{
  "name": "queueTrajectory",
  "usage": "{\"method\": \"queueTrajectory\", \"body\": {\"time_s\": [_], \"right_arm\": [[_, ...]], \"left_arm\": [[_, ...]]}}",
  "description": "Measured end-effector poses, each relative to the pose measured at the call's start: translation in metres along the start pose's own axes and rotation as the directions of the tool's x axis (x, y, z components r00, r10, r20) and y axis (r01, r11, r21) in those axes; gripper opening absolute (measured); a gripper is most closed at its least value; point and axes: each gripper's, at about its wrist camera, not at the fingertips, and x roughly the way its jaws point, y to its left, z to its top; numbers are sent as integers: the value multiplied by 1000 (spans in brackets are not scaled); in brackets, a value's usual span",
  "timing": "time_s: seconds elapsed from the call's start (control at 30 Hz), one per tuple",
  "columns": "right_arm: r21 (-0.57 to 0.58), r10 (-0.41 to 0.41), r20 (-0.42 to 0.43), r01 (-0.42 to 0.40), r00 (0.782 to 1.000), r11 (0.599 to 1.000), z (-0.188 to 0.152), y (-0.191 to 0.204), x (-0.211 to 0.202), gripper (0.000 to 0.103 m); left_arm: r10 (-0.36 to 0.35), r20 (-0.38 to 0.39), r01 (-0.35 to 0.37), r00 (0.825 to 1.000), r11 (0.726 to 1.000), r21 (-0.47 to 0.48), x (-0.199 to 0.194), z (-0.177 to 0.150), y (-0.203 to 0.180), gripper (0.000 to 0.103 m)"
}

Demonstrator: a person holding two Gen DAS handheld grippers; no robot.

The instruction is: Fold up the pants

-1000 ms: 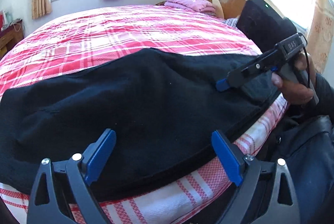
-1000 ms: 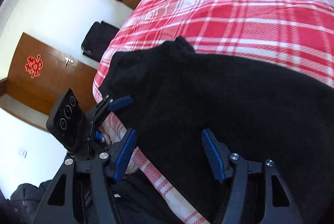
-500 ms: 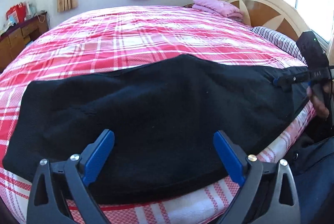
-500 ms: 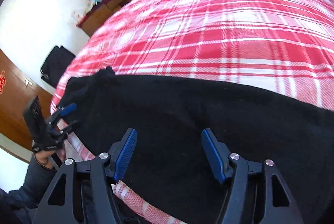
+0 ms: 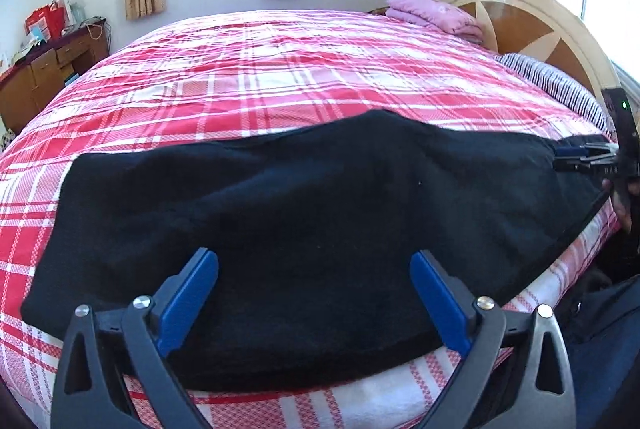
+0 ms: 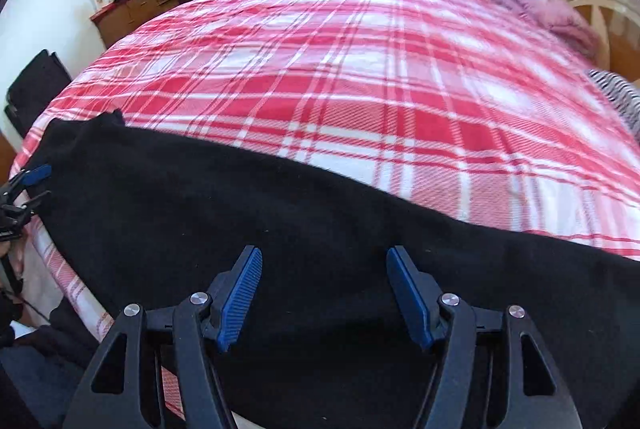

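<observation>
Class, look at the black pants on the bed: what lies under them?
The red plaid bedspread shows all round the pants, running beneath them and over the bed's near edge. Whatever lies directly under the cloth is covered and cannot be seen.

Matt black fleecy cloth pants (image 5: 304,201) lie on a woven red-and-white plaid cotton-look bedspread (image 5: 280,77). The left gripper (image 5: 314,303) and right gripper (image 6: 324,295) show matt black plastic arms, ribbed blue pads (image 6: 240,297) and shiny metal screws. The headboard (image 5: 532,25) is glossy varnished wood.
</observation>
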Motion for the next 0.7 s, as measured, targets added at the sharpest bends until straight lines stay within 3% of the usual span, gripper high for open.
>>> {"method": "queueTrajectory", "body": {"time_s": [0.23, 0.33, 0.5, 0.7], "right_arm": [[-29, -194, -17, 194, 981, 981, -9, -20, -2, 66], [-47, -218, -19, 217, 976, 975, -17, -25, -8, 67], [-62, -205, -11, 204, 979, 977, -30, -30, -15, 70], [-74, -188, -14, 187, 982, 980, -34, -32, -21, 70]], "left_arm": [[105, 20, -102, 994, 988, -113, -5, 3, 41, 99], [118, 33, -114, 992, 988, -102, -3, -1, 39, 100], [217, 21, -217, 976, 976, 31, 9, -6, 17, 103], [195, 12, -195, 981, 981, -21, -2, 1, 29, 103]]}}
